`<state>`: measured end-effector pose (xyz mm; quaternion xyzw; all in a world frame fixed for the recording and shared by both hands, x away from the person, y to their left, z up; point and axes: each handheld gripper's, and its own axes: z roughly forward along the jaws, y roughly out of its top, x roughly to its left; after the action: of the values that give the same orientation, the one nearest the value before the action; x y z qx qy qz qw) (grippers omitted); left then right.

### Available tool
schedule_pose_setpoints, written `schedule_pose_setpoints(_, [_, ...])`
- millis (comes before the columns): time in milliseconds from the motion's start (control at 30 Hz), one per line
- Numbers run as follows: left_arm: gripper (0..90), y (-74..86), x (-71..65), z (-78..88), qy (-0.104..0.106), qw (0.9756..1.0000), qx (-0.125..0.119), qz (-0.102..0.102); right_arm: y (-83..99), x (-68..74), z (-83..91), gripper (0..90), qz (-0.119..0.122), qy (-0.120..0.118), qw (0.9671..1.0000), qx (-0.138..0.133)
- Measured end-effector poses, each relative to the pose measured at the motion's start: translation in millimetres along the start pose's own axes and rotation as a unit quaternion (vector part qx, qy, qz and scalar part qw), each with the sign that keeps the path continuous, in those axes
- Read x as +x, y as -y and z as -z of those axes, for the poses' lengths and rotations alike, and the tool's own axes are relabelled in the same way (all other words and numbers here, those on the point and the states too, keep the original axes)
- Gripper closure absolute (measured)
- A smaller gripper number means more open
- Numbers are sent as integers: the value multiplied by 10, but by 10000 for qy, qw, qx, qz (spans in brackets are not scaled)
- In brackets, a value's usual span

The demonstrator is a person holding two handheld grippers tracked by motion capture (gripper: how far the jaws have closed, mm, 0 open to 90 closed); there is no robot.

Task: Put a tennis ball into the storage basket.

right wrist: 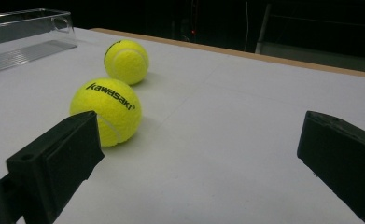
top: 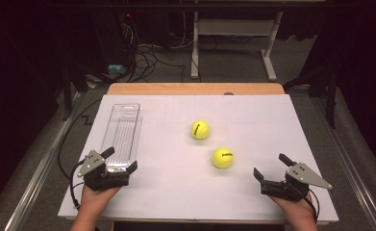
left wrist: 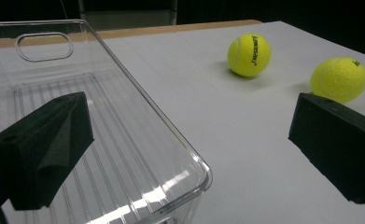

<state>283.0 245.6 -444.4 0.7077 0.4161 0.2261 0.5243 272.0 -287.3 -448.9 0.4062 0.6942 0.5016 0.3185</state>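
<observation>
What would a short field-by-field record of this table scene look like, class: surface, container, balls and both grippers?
surface: white sheet over a wooden table
container: clear ribbed plastic tray, empty, at the table's left side
balls: two yellow felt tennis balls, far one, near one, apart from each other
left gripper: jaws open, straddling the tray's near right corner
right gripper: jaws open, holding nothing, near ball ahead of it

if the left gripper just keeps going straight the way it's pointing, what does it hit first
Probably the clear tray. The open left gripper already sits at the tray's near end, one jaw over its inside and the other outside its right wall, so that near corner comes first. The tennis balls lie off to the right.
</observation>
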Motion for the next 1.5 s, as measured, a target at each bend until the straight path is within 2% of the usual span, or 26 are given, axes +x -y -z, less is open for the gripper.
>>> schedule_pose_setpoints(433, [5, -26, -23, 14, 37, 10000, -48, 14, 29, -26, -21, 0, -68, -10, 9999, 81])
schedule_pose_setpoints(567, [4, -52, -58, 7, 104, 9999, -45, -10, 32, -29, -25, 0, -76, -29, 9999, 77])
schedule_pose_setpoints(800, [0, -100, -169, -30, 245, 9996, 15, -148, 35, -19, -37, 0, -63, -65, 9999, 100])
schedule_pose_setpoints(1000, [0, -143, -281, -68, 425, 9990, -25, -119, 41, -16, -45, 0, -59, -86, 9999, 114])
schedule_pose_setpoints(1167, [0, -170, -397, -134, 588, 9980, 36, -209, 46, -10, -49, 0, -47, -111, 9999, 120])
schedule_pose_setpoints(1500, [5, -200, -527, -246, 780, 9966, 97, -265, 51, 10, -58, 0, -22, -142, 9998, 144])
